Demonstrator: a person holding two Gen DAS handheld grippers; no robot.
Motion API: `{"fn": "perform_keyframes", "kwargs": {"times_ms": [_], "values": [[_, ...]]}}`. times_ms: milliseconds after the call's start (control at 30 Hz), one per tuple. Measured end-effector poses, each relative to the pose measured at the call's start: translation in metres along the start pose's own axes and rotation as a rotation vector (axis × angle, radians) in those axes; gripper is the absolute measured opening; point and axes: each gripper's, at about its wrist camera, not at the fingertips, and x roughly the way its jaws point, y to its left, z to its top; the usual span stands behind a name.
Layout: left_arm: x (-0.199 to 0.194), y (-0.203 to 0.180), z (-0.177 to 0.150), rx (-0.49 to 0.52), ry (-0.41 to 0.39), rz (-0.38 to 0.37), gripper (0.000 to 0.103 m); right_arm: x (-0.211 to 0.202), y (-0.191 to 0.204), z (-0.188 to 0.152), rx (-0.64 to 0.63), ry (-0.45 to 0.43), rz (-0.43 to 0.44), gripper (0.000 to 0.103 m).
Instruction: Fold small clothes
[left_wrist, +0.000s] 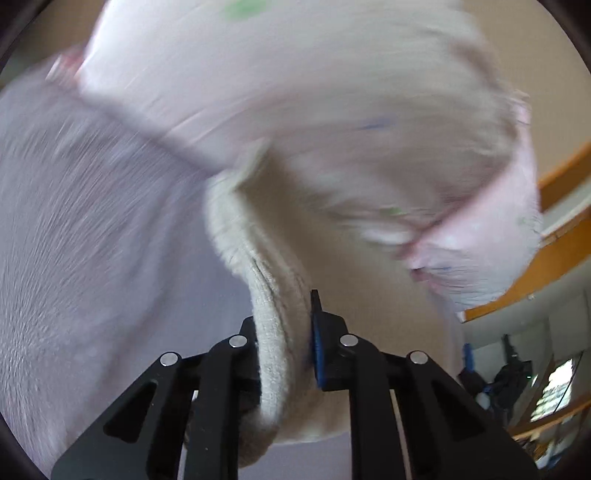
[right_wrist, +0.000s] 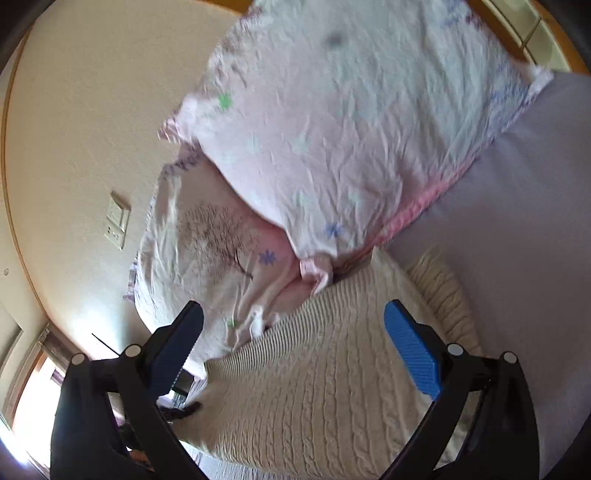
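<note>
I am looking along the left tongs (left_wrist: 295, 332), and they are pinching a thick fold of the cream knitted sweater (left_wrist: 273, 325) between the black finger and the blue pad (left_wrist: 317, 350). The knit is rising out of the grip and curving up toward the middle of that view, so this edge of it is lifted off the bed (left_wrist: 74, 221), whose lavender sheet is filling the left side of the view. The whole left picture is smeared by motion blur, so finer detail of the fabric is not readable there.

Through the right camera I am seeing the right tongs (right_wrist: 291, 328) spread wide, with nothing between the blue pads (right_wrist: 413, 354). They are hovering over the sweater (right_wrist: 314, 387), which is lying on the lavender bed (right_wrist: 517, 240) with its ribbed band and cable pattern facing the camera. The far end of the sweater is touching a pink pillow (right_wrist: 332, 129) printed with small green and blue flowers; a second pillow (right_wrist: 207, 240) with a printed tree is lying beneath that one, partly covered by it. Both pillows are leaning at the edge of the bed next to a cream wall (right_wrist: 74, 147), which is carrying a pale switch plate (right_wrist: 117, 220). Orange wooden trim (left_wrist: 561, 258) is showing at the right of the left view.
</note>
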Motion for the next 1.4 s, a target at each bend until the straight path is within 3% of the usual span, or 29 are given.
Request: {"fn": "perform_keyframes", "kwargs": {"times_ms": [133, 200, 333, 367, 467, 500, 567, 600, 633, 667, 767, 833, 867, 967, 1100, 1167, 1267, 1367, 1400], "values": [[0.008, -0.113, -0.003, 0.168, -0.008, -0.062, 0.015, -0.026, -0.001, 0.014, -0.023, -0.095, -0.044, 0.098], [0.038, -0.178, -0.024, 0.252, 0.030, -0.128, 0.014, -0.039, -0.006, 0.022, -0.034, -0.135, -0.092, 0.098], [0.122, -0.252, -0.075, 0.348, 0.164, -0.154, 0.015, -0.048, -0.022, 0.034, -0.027, -0.157, -0.175, 0.098], [0.154, -0.265, -0.093, 0.348, 0.253, -0.175, 0.015, -0.047, -0.028, 0.037, -0.018, -0.145, -0.197, 0.098], [0.177, -0.277, -0.111, 0.298, 0.381, -0.331, 0.015, -0.039, -0.039, 0.043, 0.005, -0.092, -0.218, 0.098], [0.171, -0.280, -0.112, 0.301, 0.382, -0.380, 0.015, -0.038, -0.044, 0.044, 0.018, -0.073, -0.204, 0.098], [0.135, -0.285, -0.103, 0.368, 0.300, -0.433, 0.018, -0.032, -0.047, 0.046, 0.035, -0.023, -0.164, 0.097], [0.122, -0.284, -0.100, 0.397, 0.263, -0.425, 0.034, -0.027, -0.047, 0.045, 0.026, 0.016, -0.149, 0.092], [0.100, -0.280, -0.096, 0.448, 0.190, -0.365, 0.061, -0.023, -0.046, 0.044, 0.016, 0.045, -0.144, 0.085], [0.088, -0.276, -0.095, 0.477, 0.143, -0.311, 0.073, -0.014, -0.045, 0.042, -0.003, 0.098, -0.141, 0.082], [0.062, -0.251, -0.098, 0.587, 0.072, -0.168, 0.074, 0.012, -0.043, 0.033, -0.043, 0.242, -0.174, 0.061], [0.058, -0.235, -0.104, 0.610, 0.075, -0.113, 0.074, 0.022, -0.038, 0.026, -0.078, 0.296, -0.179, 0.042], [0.065, -0.234, -0.109, 0.613, 0.093, -0.097, 0.074, 0.024, -0.032, 0.022, -0.115, 0.305, -0.181, 0.038], [0.073, -0.214, -0.116, 0.604, 0.116, -0.070, 0.074, 0.028, -0.021, 0.015, -0.181, 0.322, -0.176, 0.036], [0.084, -0.201, -0.123, 0.597, 0.131, -0.061, 0.074, 0.052, -0.025, -0.001, -0.219, 0.433, -0.269, 0.038], [0.087, -0.201, -0.132, 0.626, 0.124, -0.047, 0.077, 0.048, -0.015, -0.002, -0.279, 0.386, -0.272, 0.011], [0.091, -0.208, -0.145, 0.670, 0.120, -0.041, 0.080, 0.034, -0.025, 0.011, -0.210, 0.287, -0.289, 0.010], [0.083, -0.210, -0.150, 0.672, 0.089, -0.070, 0.080, 0.037, -0.040, 0.011, -0.148, 0.320, -0.312, 0.011], [0.080, -0.209, -0.147, 0.657, 0.074, -0.073, 0.080, 0.037, -0.036, 0.011, -0.150, 0.321, -0.315, 0.017]]}}
